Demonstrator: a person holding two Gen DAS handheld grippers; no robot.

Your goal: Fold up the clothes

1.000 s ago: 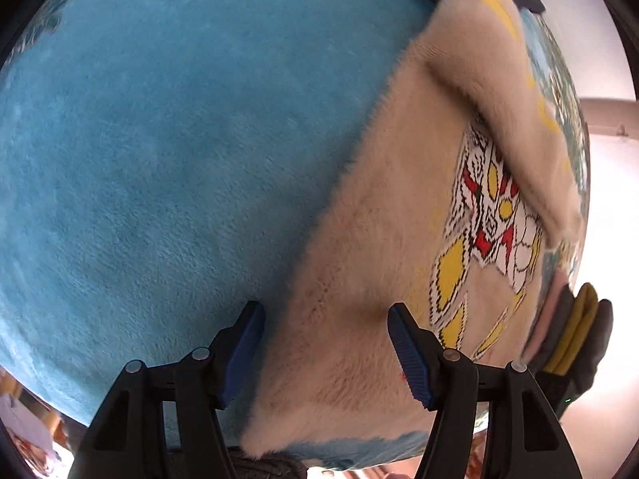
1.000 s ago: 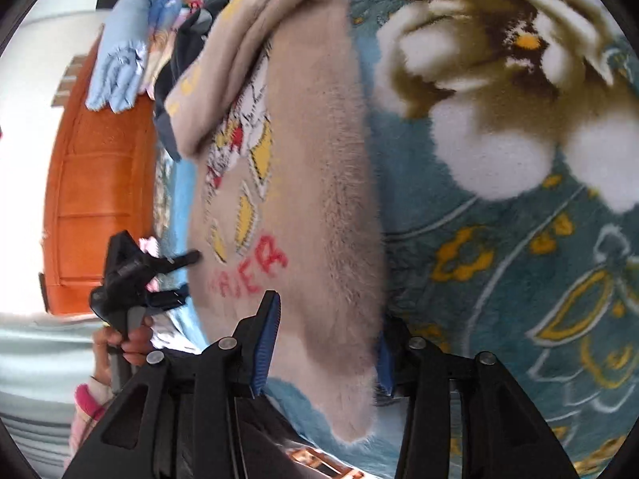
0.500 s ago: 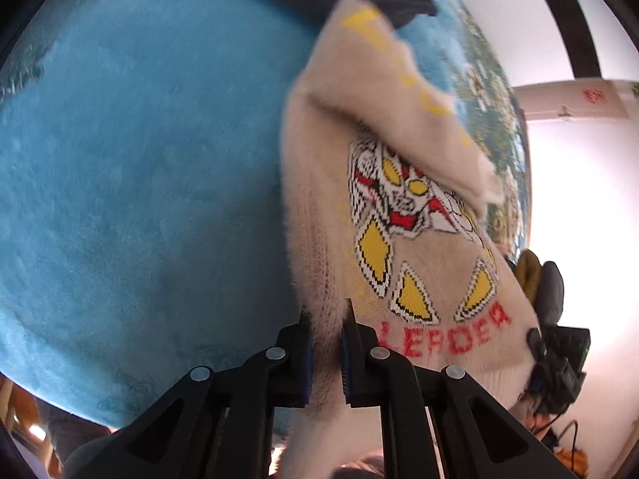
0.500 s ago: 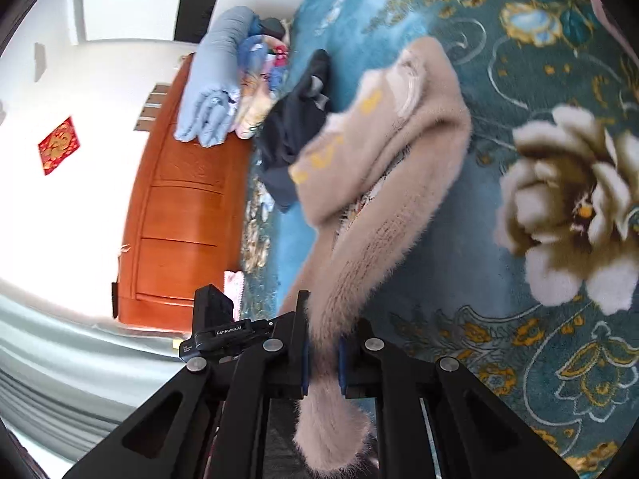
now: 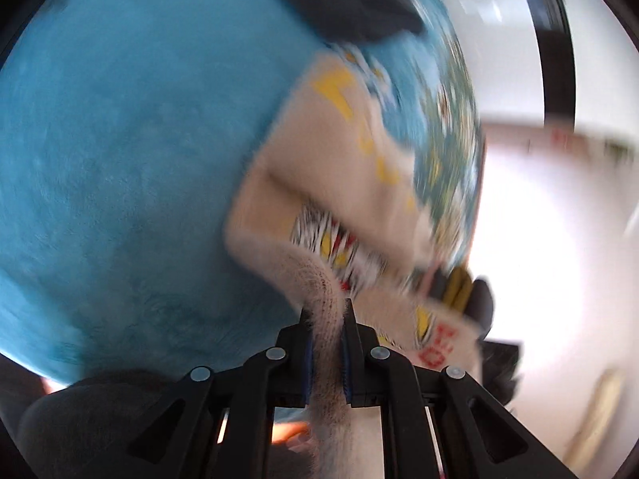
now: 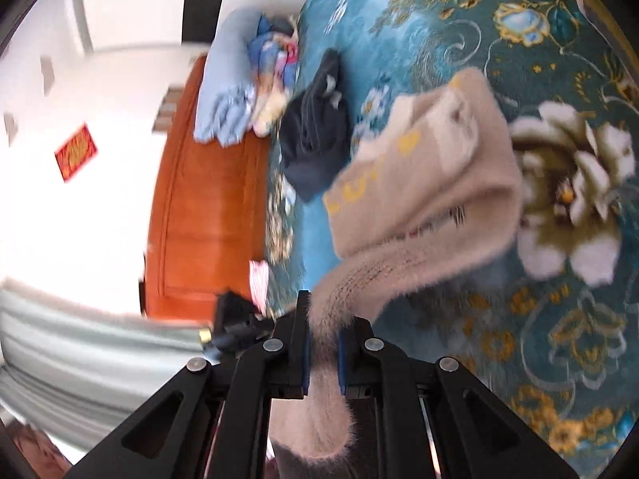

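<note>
Since one second ago, both grippers have been closed on the hem of the fuzzy beige knitted sweater with a cartoon figure and red letters (image 6: pixel 431 183), and this hem has been lifted from the bed. The left gripper (image 5: pixel 325 343) is clamped on one corner of the hem, with the fabric pinched between its blue pads. The right gripper (image 6: pixel 322 343) is clamped in the same way on the other corner, and a tuft of the knit hangs out behind its jaws.

The far part of the sweater is lying on the teal plush blanket with a flower pattern (image 6: pixel 559 319), with one sleeve already laid across the chest. The near part is held up in the air.

It is judged that the folding is about in the middle: the sleeves seem to be folded in, but the bottom half is not yet brought over to the collar. A dark crumpled garment (image 6: pixel 319 131) farther on the bed seems not yet folded.
</note>
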